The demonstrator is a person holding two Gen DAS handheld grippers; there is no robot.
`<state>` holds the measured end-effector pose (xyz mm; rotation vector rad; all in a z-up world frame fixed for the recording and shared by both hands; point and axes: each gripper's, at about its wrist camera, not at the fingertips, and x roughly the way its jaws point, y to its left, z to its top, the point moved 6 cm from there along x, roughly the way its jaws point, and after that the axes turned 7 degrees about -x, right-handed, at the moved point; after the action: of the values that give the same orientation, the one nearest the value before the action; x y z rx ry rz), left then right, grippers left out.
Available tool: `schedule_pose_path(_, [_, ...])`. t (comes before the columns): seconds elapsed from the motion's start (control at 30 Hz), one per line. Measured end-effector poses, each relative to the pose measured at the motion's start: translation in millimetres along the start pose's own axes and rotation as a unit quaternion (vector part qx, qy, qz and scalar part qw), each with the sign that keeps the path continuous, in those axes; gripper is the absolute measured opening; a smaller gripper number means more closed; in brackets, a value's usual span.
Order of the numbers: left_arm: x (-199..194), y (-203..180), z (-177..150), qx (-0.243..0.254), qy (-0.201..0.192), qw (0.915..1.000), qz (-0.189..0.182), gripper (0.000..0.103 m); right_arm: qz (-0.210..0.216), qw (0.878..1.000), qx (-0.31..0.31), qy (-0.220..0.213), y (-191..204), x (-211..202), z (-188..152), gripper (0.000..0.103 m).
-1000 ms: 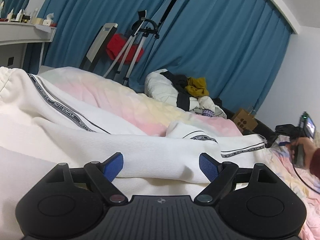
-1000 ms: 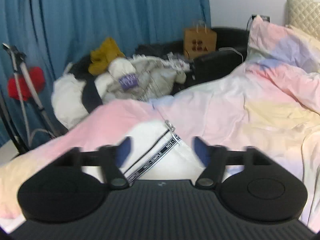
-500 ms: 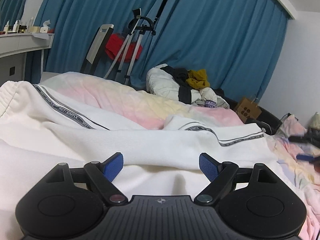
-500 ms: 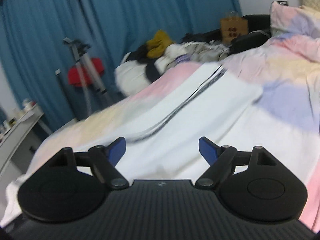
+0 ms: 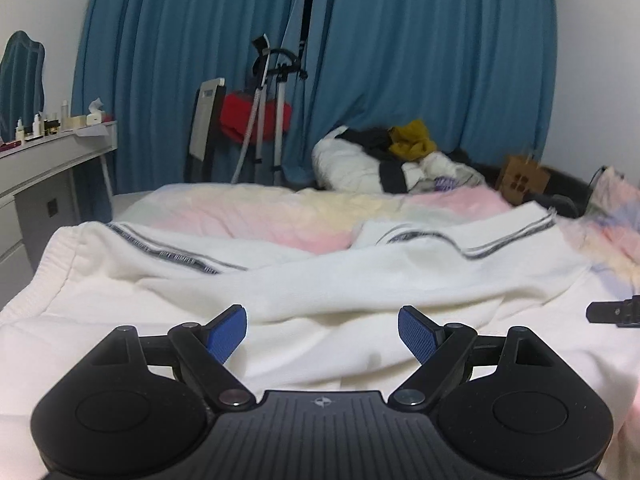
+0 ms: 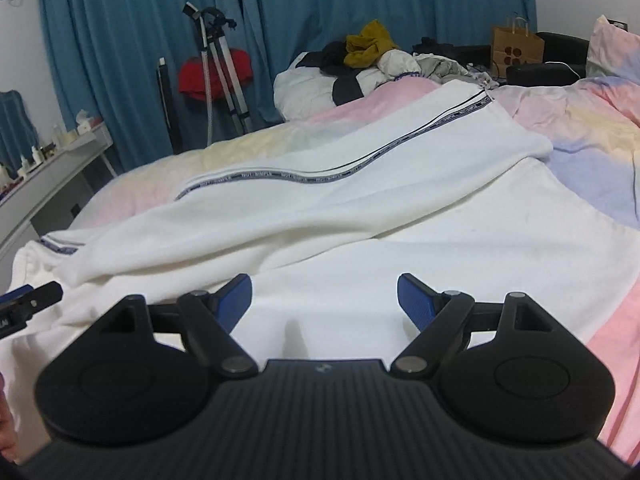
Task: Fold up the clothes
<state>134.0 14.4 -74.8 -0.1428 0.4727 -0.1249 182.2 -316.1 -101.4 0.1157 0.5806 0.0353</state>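
White sweatpants [image 5: 360,280] with a black lettered side stripe lie spread on the pastel bedspread [image 5: 280,208]; one leg lies folded over the other. They also show in the right wrist view [image 6: 320,208]. My left gripper [image 5: 322,330] is open and empty, just above the near cloth. My right gripper [image 6: 324,300] is open and empty, over the near leg. The right gripper's tip [image 5: 616,312] shows at the left wrist view's right edge; the left gripper's tip [image 6: 28,300] shows at the right wrist view's left edge.
A pile of clothes [image 5: 400,160] sits at the bed's far end. A tripod [image 5: 264,112] with a red cloth stands before blue curtains. A white dresser [image 5: 48,160] with bottles is at left. A paper bag [image 6: 516,46] is at back right.
The right gripper swung from the far trouser hem back to the near leg. The left gripper rose and pulled back a little. Both stayed open.
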Motion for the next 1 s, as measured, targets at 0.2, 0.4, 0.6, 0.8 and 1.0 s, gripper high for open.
schedule_pose_path(0.2, [1, 1, -5, 0.017, 0.013, 0.9996, 0.019, 0.085, 0.001, 1.000, 0.011, 0.003, -5, 3, -3, 0.081])
schedule_pose_path(0.4, [4, 31, 6, -0.031, 0.042, 0.9977, 0.044, 0.085, -0.007, 1.000, 0.014, 0.006, -7, 6, -3, 0.081])
schedule_pose_path(0.6, [31, 132, 62, -0.255, 0.075, 0.9598, 0.089, 0.085, -0.001, 0.998, 0.056, 0.016, -19, 19, -4, 0.081])
schedule_pose_path(0.8, [95, 216, 75, -0.405, 0.102, 0.9017, 0.114, 0.081, 0.002, 0.996, 0.083, 0.028, -24, 41, -4, 0.081])
schedule_pose_path(1.0, [134, 251, 85, -0.460, 0.114, 0.8676, 0.150, 0.012, -0.009, 0.995, 0.090, 0.037, -29, 57, -6, 0.081])
